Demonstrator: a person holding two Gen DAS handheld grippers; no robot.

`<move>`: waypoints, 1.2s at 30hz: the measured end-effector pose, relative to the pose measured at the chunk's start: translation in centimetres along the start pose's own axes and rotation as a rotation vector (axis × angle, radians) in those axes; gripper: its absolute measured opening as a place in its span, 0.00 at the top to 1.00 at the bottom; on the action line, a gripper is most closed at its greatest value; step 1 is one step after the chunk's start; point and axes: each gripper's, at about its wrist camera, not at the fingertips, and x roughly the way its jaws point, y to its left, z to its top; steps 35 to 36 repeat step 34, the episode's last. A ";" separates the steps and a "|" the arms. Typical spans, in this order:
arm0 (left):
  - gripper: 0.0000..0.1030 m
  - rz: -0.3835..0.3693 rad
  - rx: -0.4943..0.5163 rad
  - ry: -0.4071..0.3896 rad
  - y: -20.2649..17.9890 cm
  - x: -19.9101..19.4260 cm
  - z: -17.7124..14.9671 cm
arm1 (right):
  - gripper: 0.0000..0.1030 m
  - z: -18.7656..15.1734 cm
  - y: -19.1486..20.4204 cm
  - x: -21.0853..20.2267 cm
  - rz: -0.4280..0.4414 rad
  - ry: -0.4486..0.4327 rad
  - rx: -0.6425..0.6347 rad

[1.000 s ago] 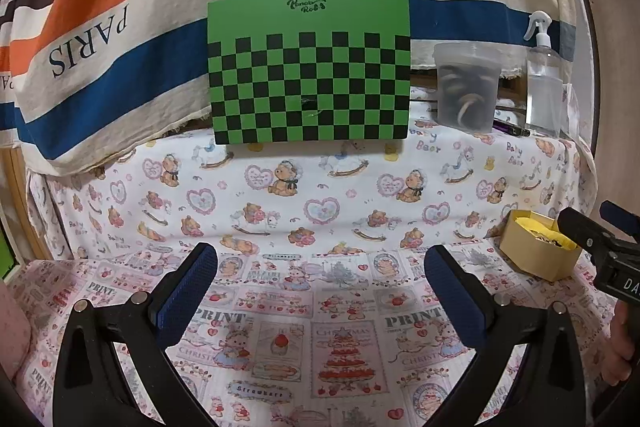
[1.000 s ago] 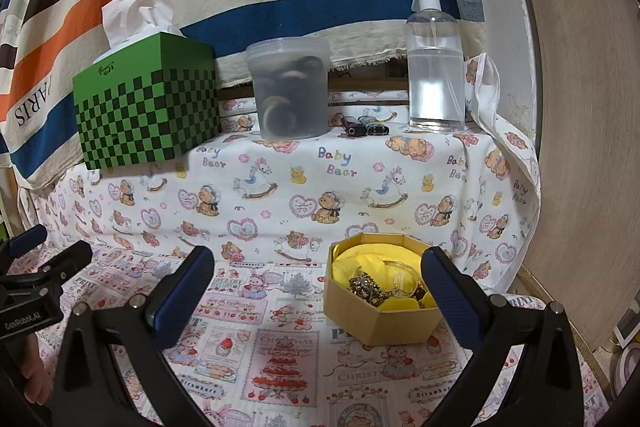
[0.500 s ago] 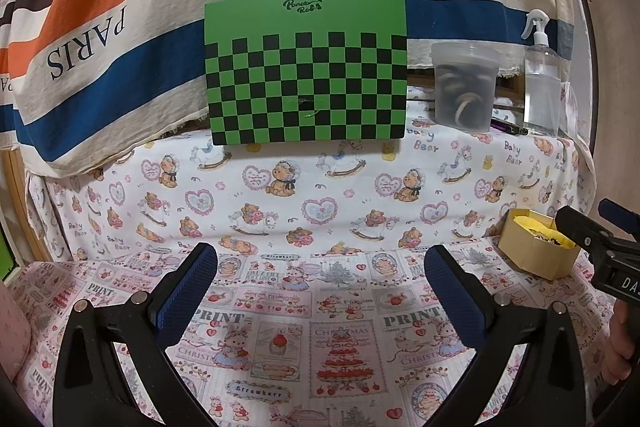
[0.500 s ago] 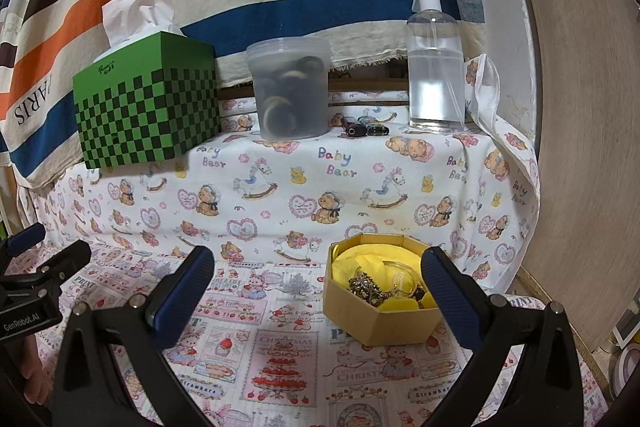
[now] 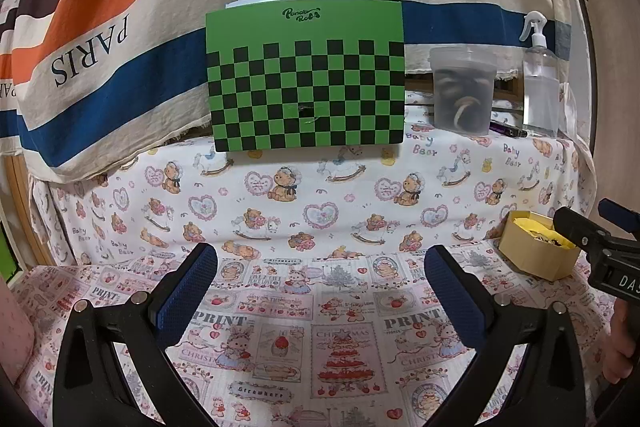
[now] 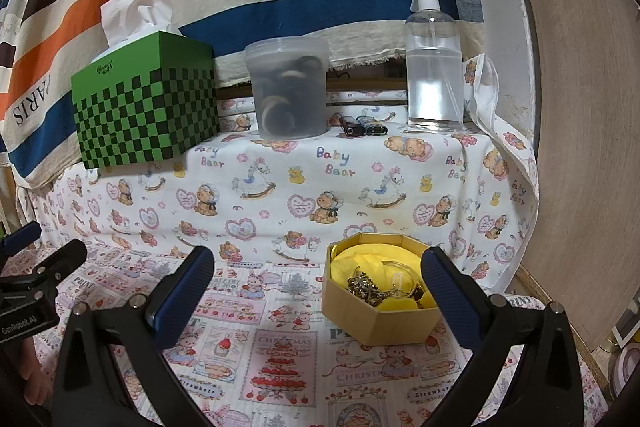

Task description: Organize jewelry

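Right wrist view: the right gripper (image 6: 318,297) hangs with fingers spread wide and empty, its far finger overlapping the hexagonal box (image 6: 380,325) of jewelry (image 6: 370,289) on the printed cloth (image 6: 280,355). Left gripper (image 5: 320,289) likewise gapes, holding nothing, the box well off to its right.

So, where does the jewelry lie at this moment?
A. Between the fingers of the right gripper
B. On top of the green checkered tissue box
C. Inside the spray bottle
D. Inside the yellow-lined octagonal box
D: the jewelry sits on the yellow lining of the octagonal box, and the right gripper, with its jaws wide apart, holds nothing.
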 end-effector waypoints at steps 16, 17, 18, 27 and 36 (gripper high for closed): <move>0.00 -0.008 0.000 0.009 0.0 0.0 0.0 | 0.00 0.0 0.0 0.1 0.000 0.005 0.003; 0.00 -0.008 -0.001 0.011 0.0 0.0 0.0 | 0.00 0.0 0.0 0.1 0.000 0.005 0.003; 0.00 -0.007 -0.002 0.011 -0.1 0.1 0.0 | 0.00 0.0 -0.1 0.1 -0.001 0.006 0.003; 0.00 -0.010 -0.003 0.016 0.0 0.2 0.0 | 0.00 0.0 0.0 0.2 -0.003 0.013 0.009; 0.00 -0.016 -0.005 0.017 0.1 0.2 0.0 | 0.00 0.0 -0.1 0.2 -0.002 0.013 0.008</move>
